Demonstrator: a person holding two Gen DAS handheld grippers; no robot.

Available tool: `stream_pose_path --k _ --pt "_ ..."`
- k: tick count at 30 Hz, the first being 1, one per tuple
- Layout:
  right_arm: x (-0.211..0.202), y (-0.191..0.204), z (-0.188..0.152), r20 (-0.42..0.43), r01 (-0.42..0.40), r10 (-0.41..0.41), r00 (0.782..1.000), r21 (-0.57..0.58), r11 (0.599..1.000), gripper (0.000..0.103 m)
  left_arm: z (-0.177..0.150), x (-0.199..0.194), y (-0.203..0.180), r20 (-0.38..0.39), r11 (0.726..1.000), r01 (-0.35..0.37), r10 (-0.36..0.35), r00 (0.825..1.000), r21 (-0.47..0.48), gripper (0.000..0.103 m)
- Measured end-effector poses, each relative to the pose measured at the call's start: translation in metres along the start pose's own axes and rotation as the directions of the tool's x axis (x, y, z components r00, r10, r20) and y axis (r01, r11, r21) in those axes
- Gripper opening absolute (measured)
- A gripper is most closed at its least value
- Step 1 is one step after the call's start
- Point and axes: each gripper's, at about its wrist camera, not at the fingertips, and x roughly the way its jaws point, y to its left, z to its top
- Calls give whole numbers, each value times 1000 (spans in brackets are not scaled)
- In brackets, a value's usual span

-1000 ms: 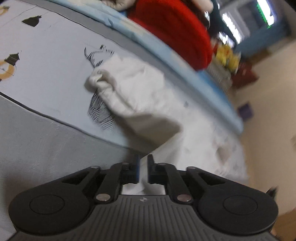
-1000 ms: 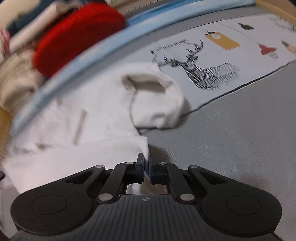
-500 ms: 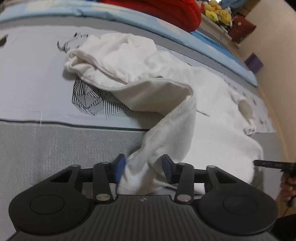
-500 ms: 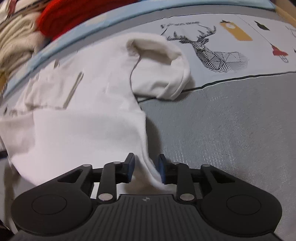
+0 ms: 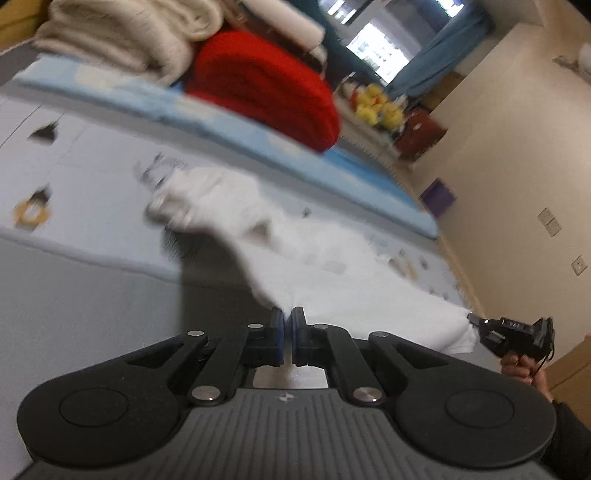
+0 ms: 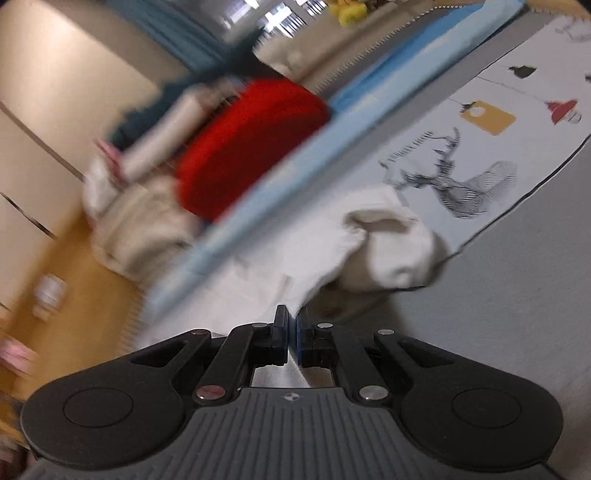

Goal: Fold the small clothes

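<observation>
A small white garment (image 5: 332, 266) lies stretched over the grey and pale blue printed mat (image 5: 74, 295). My left gripper (image 5: 287, 321) is shut on one near edge of the garment and holds it lifted off the mat. My right gripper (image 6: 291, 325) is shut on another edge of the same garment (image 6: 295, 251); a bunched sleeve (image 6: 399, 251) rests on the mat (image 6: 517, 314) beside the deer print (image 6: 465, 188). The right gripper also shows at the right edge of the left wrist view (image 5: 476, 321), with the white cloth pinched at its tip. Both views are blurred.
A red knitted item (image 5: 266, 88) and cream folded clothes (image 5: 122, 33) are stacked behind a light blue pad (image 5: 258, 147) along the mat's far side. A beige wall (image 5: 517, 147) and yellow plush toys (image 5: 376, 107) lie beyond.
Both grippers, open around the garment's edges half a second ago, have shut on the cloth and raised it. Both cameras have tilted upward, showing more of the room.
</observation>
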Motion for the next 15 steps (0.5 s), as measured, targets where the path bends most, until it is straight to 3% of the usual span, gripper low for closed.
stream_pose_path --k 1,3,5,7,9,12,15 --pt "-1 -3 -2 -35 16 -16 999 7 1000 3 -10 6 6 -50 1000 -21 21 999 -14 4" --pt "10 -8 -16 -154 144 -151 976 -52 988 4 -28 25 19 -168 994 -108 101 980 -33 4" --pt "28 -12 -32 -249 279 -314 916 -166 946 8 -37 40 16 -242 982 -183 190 951 54 8" --pt "38 -12 -40 -254 357 -420 871 -260 897 8 -40 50 13 -279 981 -180 192 941 69 17" --pt "47 -16 -45 -271 377 -447 853 -272 885 8 -41 59 13 -296 977 -198 211 932 74 17" --pt "59 -22 -52 -304 397 -476 825 -288 872 25 -50 76 16 -332 973 -223 230 915 59 17" --pt "72 -21 -67 -323 419 -525 787 -344 840 29 -59 93 13 -372 964 -242 266 889 113 19"
